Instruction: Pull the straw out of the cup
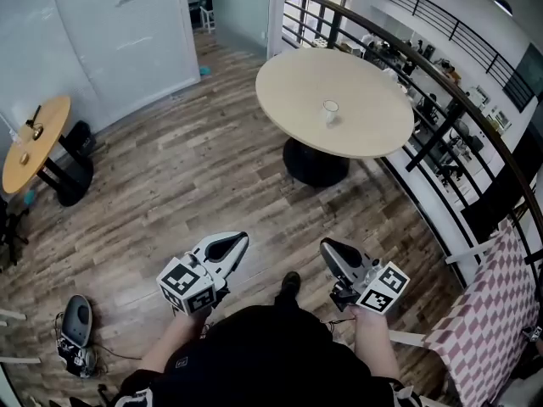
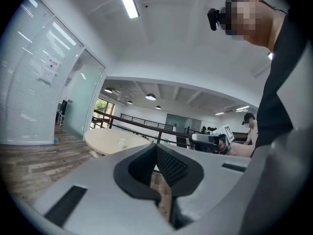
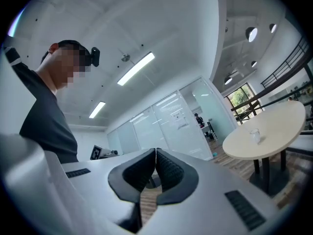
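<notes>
A small clear cup (image 1: 330, 111) stands near the middle of a round beige table (image 1: 297, 83), well ahead of me across the wooden floor. No straw can be made out at this distance. My left gripper (image 1: 243, 239) and right gripper (image 1: 325, 246) are held side by side in front of my body, far short of the table. Both are shut with nothing between the jaws. In the left gripper view the cup (image 2: 121, 142) is tiny beyond my left gripper (image 2: 156, 146). It also appears in the right gripper view, where the cup (image 3: 254, 134) sits off to the right of my right gripper (image 3: 156, 151).
A black curved railing (image 1: 441, 83) runs behind the table on the right. A checkered cloth (image 1: 488, 312) lies at lower right. A smaller wooden table (image 1: 34, 138) stands at the left, and a grey device (image 1: 76, 329) lies on the floor at lower left. Glass walls (image 1: 102, 32) close the far left.
</notes>
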Available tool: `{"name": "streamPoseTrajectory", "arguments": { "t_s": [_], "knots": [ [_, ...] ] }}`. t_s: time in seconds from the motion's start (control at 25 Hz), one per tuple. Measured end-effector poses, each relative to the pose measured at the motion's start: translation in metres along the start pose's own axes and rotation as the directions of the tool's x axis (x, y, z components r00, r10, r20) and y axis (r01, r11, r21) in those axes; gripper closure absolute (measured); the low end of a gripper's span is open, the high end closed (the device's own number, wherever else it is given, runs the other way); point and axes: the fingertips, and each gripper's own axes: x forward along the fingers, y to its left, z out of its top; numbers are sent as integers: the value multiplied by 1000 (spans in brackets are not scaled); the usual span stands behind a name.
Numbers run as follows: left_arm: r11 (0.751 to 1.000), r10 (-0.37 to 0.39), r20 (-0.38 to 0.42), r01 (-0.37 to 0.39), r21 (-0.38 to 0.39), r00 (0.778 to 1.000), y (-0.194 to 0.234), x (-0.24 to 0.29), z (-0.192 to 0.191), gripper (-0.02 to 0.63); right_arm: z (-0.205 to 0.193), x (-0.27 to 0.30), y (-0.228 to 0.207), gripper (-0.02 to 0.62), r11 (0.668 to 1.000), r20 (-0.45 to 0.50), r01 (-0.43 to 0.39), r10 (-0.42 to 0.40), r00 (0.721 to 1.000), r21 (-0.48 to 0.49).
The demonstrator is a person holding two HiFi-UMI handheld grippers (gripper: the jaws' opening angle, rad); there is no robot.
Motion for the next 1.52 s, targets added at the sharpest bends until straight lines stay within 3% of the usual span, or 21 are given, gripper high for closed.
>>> {"name": "streamPoseTrajectory", "arguments": {
  "t_s": [0.32, 0.96, 1.2, 1.52],
  "knots": [
    [997, -81, -16, 81, 7, 997, 28, 104, 28, 598, 34, 6, -87, 572, 1000, 20, 16, -16, 1000, 24],
    [991, -124, -69, 119, -64, 990, 73, 259, 38, 598, 68, 20, -221, 572, 994, 6, -2, 1, 1000, 107],
    [988, -130, -49, 126, -85, 990, 123, 309, 41, 598, 72, 51, -273, 571, 993, -27, 11, -7, 1000, 120],
    [982, -186, 2, 186, -20, 983, 219, 376, 82, 597, 113, 124, -367, 571, 991, -22, 85, -83, 996, 101]
  ]
}}
